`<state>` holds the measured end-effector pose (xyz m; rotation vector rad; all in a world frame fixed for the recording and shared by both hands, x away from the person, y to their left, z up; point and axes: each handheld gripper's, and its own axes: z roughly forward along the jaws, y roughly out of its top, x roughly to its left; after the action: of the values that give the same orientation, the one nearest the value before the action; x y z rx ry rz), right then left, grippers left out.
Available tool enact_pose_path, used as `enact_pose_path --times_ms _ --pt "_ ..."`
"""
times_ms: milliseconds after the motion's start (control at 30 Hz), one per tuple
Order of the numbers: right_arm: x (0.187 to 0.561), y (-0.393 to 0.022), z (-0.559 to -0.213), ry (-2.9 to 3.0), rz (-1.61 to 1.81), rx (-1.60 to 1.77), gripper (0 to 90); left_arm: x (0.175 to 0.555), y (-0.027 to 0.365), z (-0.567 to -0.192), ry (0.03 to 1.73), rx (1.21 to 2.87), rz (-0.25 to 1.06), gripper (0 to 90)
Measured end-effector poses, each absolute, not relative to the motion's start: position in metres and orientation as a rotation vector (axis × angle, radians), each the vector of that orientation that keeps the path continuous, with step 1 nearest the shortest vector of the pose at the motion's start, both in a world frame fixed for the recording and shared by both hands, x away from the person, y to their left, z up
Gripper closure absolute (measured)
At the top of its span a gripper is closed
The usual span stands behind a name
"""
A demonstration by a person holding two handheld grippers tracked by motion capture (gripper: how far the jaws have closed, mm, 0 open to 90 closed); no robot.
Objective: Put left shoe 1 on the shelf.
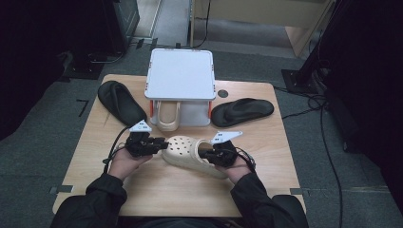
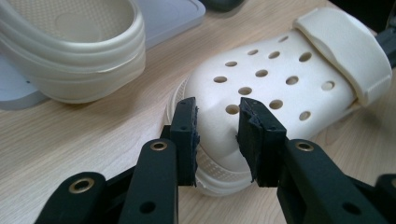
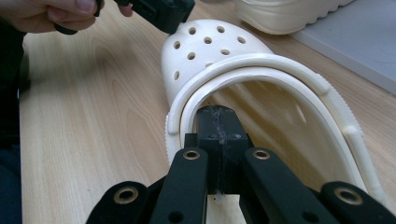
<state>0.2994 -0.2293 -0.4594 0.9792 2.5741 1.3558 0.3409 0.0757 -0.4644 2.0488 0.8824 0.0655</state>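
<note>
A light wooden table stands on a grey carpet, with dark stands and cables around it. In the high view, a white two-level shoe rack stands at the far side of the table, and a second cream clog is already lying on its lower shelf. One black slipper lies left of the rack and another black slipper lies right of it. The cream clog with holes lies in front of the rack, between both hands. The left gripper is at its toe and the right gripper is at its heel opening.

In the left gripper view, the jaws stand partly spread on both sides of the toe of the clog. The inner faces seem to touch the foam, but I cannot tell if they really squeeze it. The clog on the rack is just behind.

In the right gripper view, the jaws are pressed together with nothing between them, and their tip is inside the heel opening, under the strap of the clog.

I judge that the step in hand is taking hold of this clog, so it can go on the rack beside its pair. The next move needs a firm pinch at the toe, and then a level lift toward the shelf, because soft foam can slip or bend.
</note>
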Motion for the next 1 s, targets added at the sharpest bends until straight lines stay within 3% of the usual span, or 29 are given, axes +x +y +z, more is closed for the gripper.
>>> enact_pose_path --times_ms 667,1000 --pt "0.279 -0.207 -0.463 2.646 1.375 0.930 87.1 0.354 0.058 -0.465 0.848 2.059 0.052 67.1" --pt "0.267 -0.242 -0.432 2.560 1.485 0.909 78.0 0.343 0.065 -0.471 0.878 2.087 0.006 68.4"
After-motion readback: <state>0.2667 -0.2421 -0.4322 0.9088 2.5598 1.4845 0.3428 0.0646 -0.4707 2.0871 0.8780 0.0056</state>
